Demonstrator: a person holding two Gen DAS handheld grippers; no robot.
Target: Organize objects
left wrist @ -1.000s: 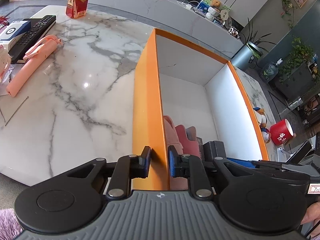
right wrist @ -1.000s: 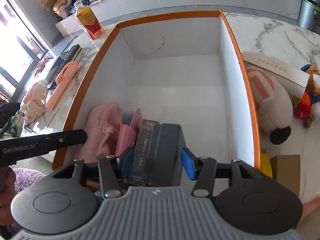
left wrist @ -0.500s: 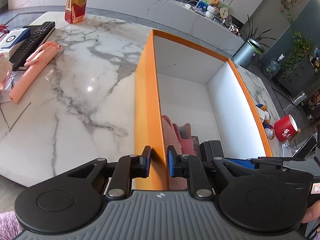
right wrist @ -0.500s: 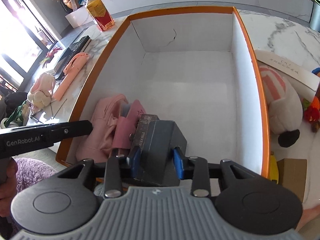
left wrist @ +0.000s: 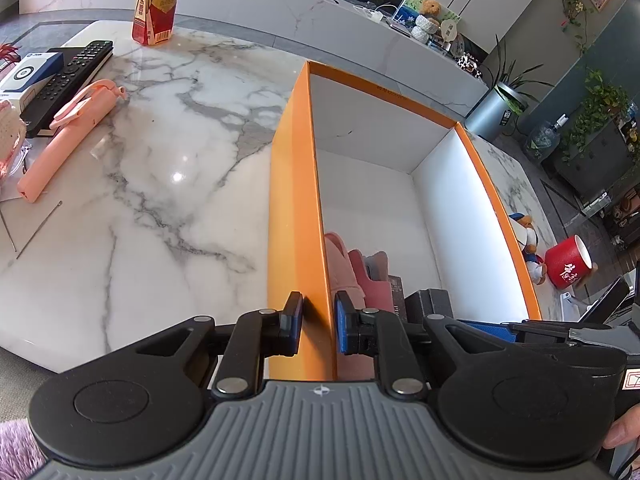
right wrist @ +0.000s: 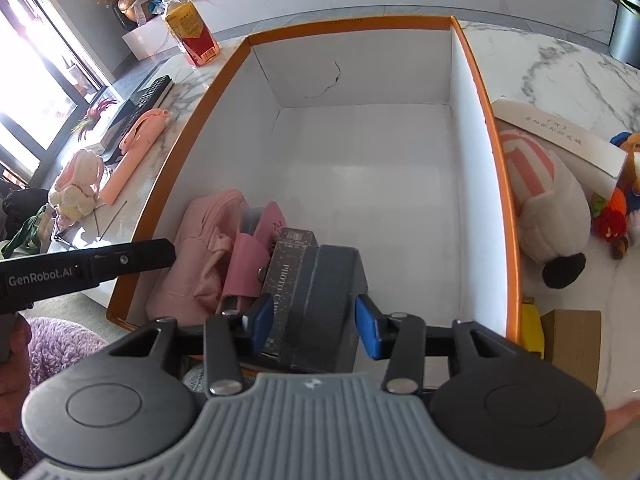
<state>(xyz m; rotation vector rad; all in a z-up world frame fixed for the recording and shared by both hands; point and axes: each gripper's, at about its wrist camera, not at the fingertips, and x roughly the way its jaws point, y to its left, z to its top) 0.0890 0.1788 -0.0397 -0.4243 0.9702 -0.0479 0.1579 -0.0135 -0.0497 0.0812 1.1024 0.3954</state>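
Left gripper [left wrist: 318, 322] jaws clamp the orange box [left wrist: 294, 200] wall — right gripper [right wrist: 314, 322] released around dark box [right wrist: 316, 300].

A white, grey-veined marble counter [left wrist: 168, 208] carries everything. On it stands an orange box [left wrist: 294, 208] with white inner walls. To the box's left lie a pink stick-shaped gadget [left wrist: 68, 136], a black remote [left wrist: 68, 80], a small blue-and-white box [left wrist: 28, 76] and, farther back, an upright drink carton [left wrist: 156, 4]. To its right rest a striped plush toy [right wrist: 548, 204], a red mug [left wrist: 568, 268] and a brown cardboard box [right wrist: 572, 340].
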